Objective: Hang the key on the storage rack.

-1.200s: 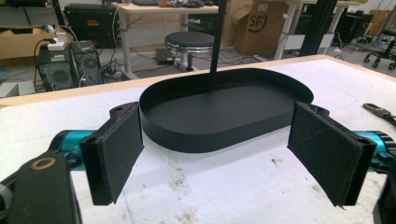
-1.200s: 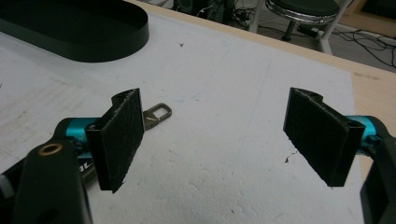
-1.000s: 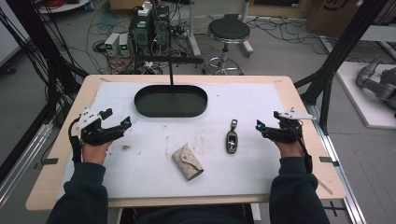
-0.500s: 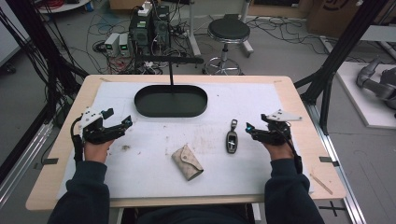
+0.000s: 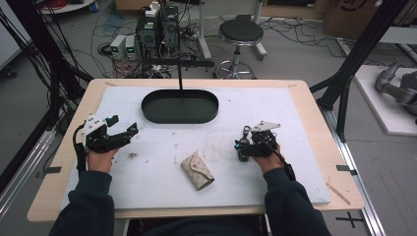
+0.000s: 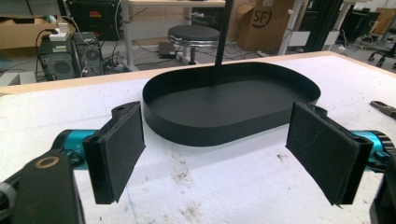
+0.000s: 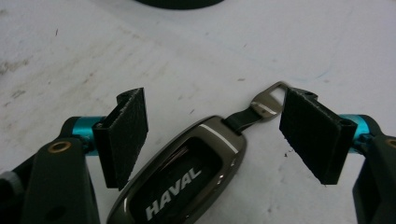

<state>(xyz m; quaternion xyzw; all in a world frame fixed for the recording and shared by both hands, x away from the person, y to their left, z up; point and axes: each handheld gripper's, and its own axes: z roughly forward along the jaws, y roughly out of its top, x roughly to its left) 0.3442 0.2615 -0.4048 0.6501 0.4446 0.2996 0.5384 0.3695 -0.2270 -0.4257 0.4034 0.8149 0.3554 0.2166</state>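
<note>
A dark metallic car key fob (image 7: pixel 187 179) marked HAVAL lies flat on the white board (image 5: pixel 305 147), its strap loop (image 7: pixel 270 99) pointing away. My right gripper (image 7: pixel 219 135) stands low over it. Its jaws have just been opening; the fob lies between the pads without being pressed. From above, the right gripper (image 5: pixel 241 149) covers most of the fob (image 5: pixel 245 131). My left gripper (image 5: pixel 124 125) rests open at the board's left with nothing between its fingers, and the left gripper (image 6: pixel 222 144) faces the black oval tray (image 6: pixel 210 135). A beige key pouch (image 5: pixel 196 170) lies at front centre.
The black oval tray (image 5: pixel 147 105) sits at the back middle of the board, with a thin black pole (image 5: pixel 180 78) rising behind it. Beyond the table's far edge stand a stool (image 5: pixel 241 32), computer boxes (image 5: pixel 147 32) and loose cables.
My right gripper has moved left and down from the board's right side until its jaws straddle the key fob. The left gripper, pouch and tray have stayed put.
</note>
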